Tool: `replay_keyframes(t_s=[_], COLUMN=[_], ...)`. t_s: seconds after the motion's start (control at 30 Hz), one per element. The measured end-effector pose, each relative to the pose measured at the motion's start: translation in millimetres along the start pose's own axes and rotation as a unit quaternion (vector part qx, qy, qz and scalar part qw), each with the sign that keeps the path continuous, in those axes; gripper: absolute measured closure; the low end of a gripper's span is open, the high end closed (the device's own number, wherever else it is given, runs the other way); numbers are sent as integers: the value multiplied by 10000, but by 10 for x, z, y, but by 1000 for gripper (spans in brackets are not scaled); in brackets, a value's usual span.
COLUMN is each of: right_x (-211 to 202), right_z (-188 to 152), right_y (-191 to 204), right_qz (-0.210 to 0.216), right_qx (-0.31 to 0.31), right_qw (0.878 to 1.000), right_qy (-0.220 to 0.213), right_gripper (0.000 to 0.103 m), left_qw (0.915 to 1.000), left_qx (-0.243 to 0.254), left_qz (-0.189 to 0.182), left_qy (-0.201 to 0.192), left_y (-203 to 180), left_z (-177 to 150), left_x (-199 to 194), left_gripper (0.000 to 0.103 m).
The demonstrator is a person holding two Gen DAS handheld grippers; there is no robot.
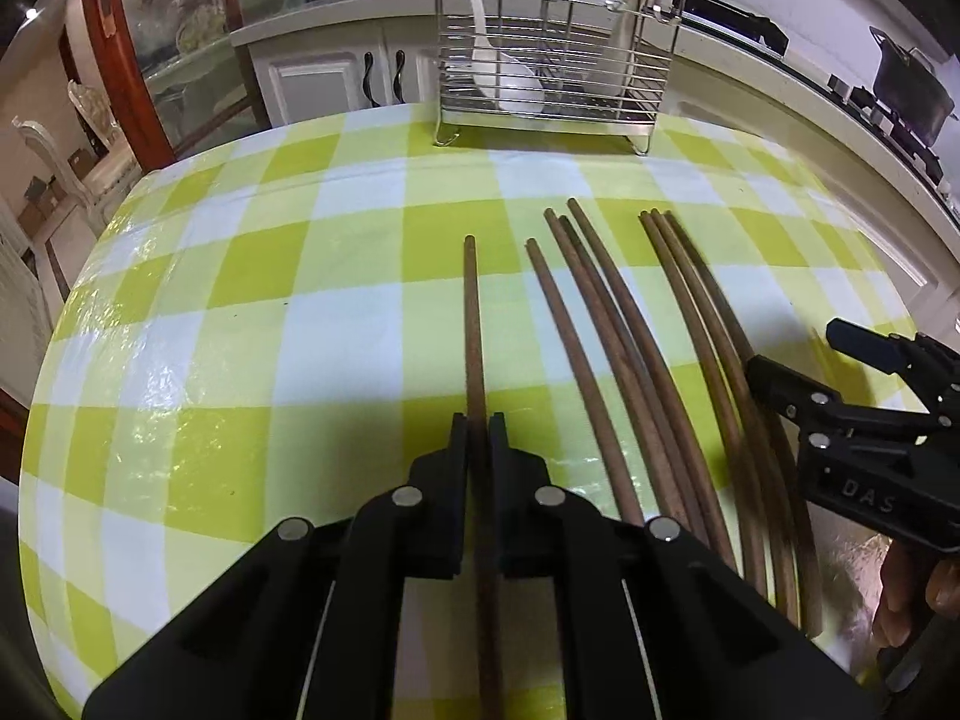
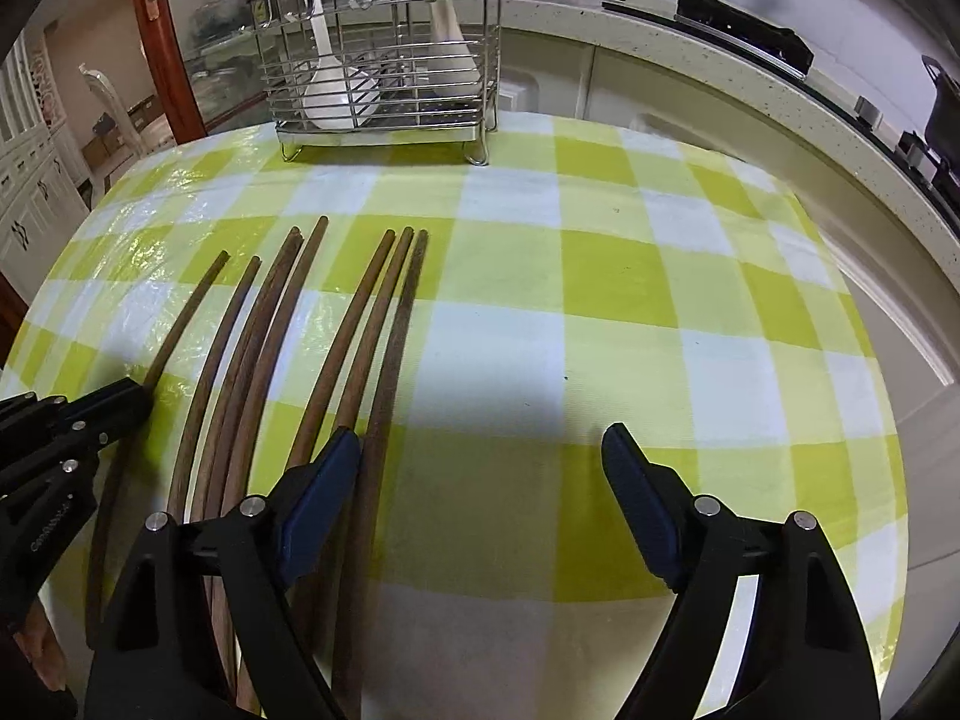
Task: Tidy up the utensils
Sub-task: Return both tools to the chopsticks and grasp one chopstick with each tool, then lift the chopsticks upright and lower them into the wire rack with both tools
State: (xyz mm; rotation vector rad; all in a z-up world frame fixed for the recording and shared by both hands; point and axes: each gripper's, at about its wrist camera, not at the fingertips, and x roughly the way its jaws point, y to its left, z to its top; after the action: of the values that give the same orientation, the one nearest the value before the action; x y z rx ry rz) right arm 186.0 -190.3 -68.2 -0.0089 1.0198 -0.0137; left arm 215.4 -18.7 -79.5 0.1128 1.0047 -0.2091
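Observation:
Several brown wooden chopsticks (image 1: 606, 330) lie side by side on the green-and-white checked tablecloth (image 1: 240, 300). My left gripper (image 1: 479, 420) is shut on one chopstick (image 1: 472, 312), the leftmost, which runs forward between its fingers. My right gripper (image 2: 483, 438) is open and empty, its left finger (image 2: 327, 480) resting over the rightmost chopsticks (image 2: 384, 324). The right gripper also shows in the left wrist view (image 1: 798, 360). A wire utensil rack (image 1: 552, 54) holding a white spoon (image 1: 498, 72) stands at the table's far edge; it also shows in the right wrist view (image 2: 384, 54).
A white kitchen counter (image 2: 750, 96) curves behind the table, with a black pot (image 1: 912, 84) on a stove at the right. White cabinets (image 1: 336, 78) and a red-framed glass door (image 1: 120, 60) stand at the back left.

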Motion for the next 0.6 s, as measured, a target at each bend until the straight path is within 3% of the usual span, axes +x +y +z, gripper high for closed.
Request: replay_keyframes(t_s=[0.27,0.43,0.6], right_x=[1,-17,-33], right_z=[61,57,46], right_y=[36,32,-9], right_qz=[263,312,499], right_qx=[11,22,79], right_qw=[9996,9994,9986], right_qy=[-61,-146,-144], right_gripper=[53,83,93], left_qw=[9999,9997,9996], left_qx=[-131,-226,-255], left_qz=[-42,-38,-59], left_qy=[-28,-47,-99], left_y=[92,156,170], left_z=[0,6,24], left_x=[1,-14,-56], left_gripper=[96,96,96])
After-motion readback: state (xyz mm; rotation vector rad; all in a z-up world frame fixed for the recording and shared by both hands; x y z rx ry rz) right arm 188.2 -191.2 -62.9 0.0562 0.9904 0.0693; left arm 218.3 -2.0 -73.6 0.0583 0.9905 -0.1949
